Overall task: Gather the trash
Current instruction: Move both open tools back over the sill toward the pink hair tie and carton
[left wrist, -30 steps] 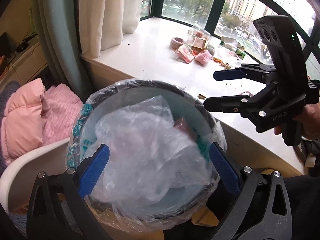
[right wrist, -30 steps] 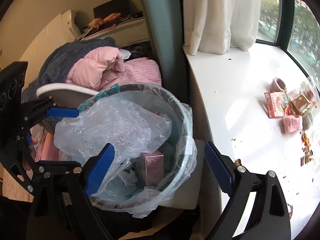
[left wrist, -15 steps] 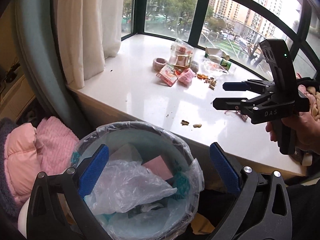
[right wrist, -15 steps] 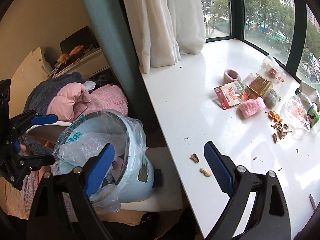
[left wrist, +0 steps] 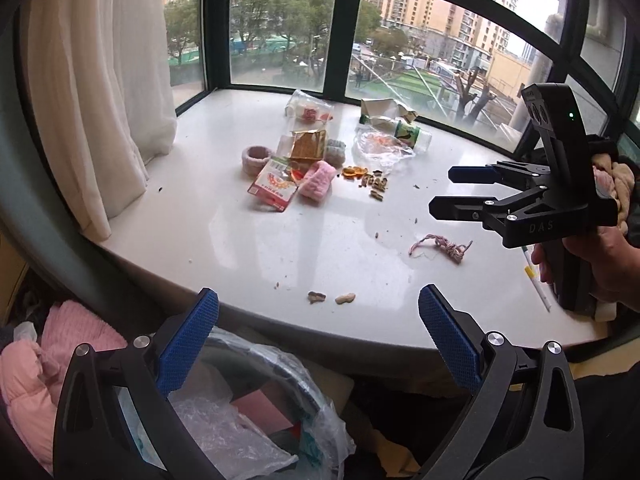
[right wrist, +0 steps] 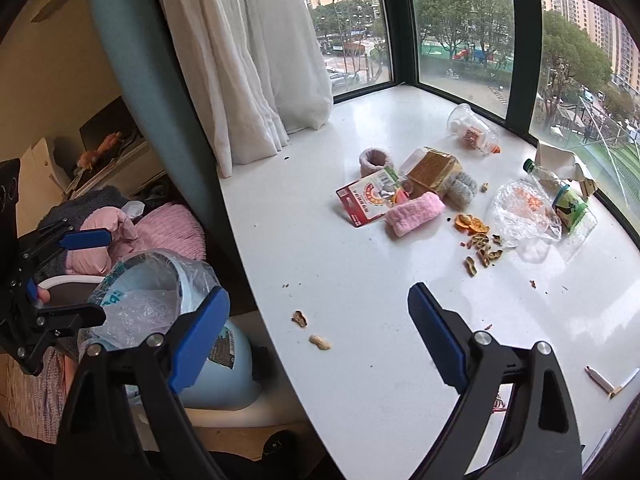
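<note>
Left gripper (left wrist: 318, 332) is spread wide with nothing in it, sitting over the near edge of the white sill (left wrist: 208, 224). Two peanuts (left wrist: 331, 298) lie just past it. Lined trash bin (left wrist: 248, 412) below, right gripper (left wrist: 450, 188) hovering empty at the right.

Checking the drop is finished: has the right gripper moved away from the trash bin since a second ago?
Yes. The right gripper has swung from over the trash bin rightward onto the white sill, jaws open and empty, facing two peanuts.

Black claw (left wrist: 318, 340) frames, blue ribbed pads (left wrist: 188, 344), silver screws
</note>
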